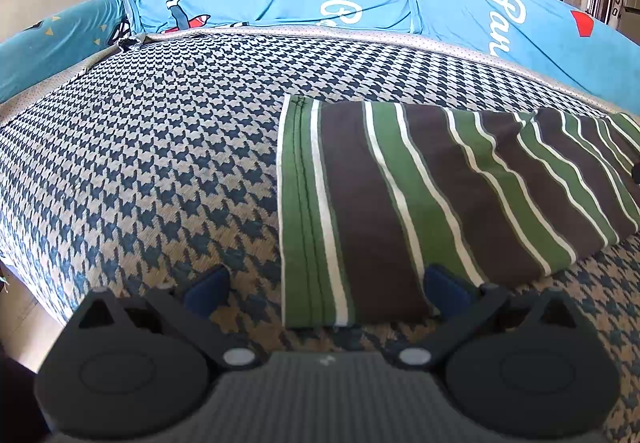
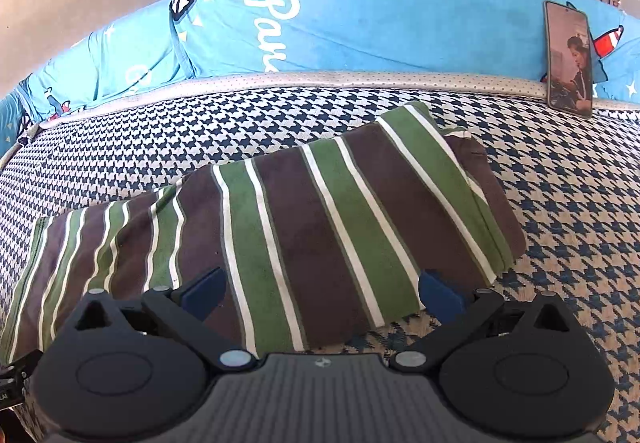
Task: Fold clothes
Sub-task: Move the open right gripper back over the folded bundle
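Nearest the cameras, both tools stand wide apart and hold nothing: the left gripper [image 1: 326,291] brackets the hemmed near-left corner of the striped garment [image 1: 420,195], and the right gripper [image 2: 322,293] spans the near edge of the same piece toward its other end.

The garment [image 2: 280,219] lies on the houndstooth mattress cover [image 1: 140,147], already gathered into a long, narrow band, so at least one fold looks done. What seems left is to bring one end over the other into a compact stack and smooth it.

Its broad dark brown and green stripes are split by thin white lines; the left end is flat and square with a stitched hem, while the far right end bunches slightly.

Beyond it, blue printed bolsters [image 2: 340,27] line the mattress, with a phone [image 2: 568,59] propped against them.
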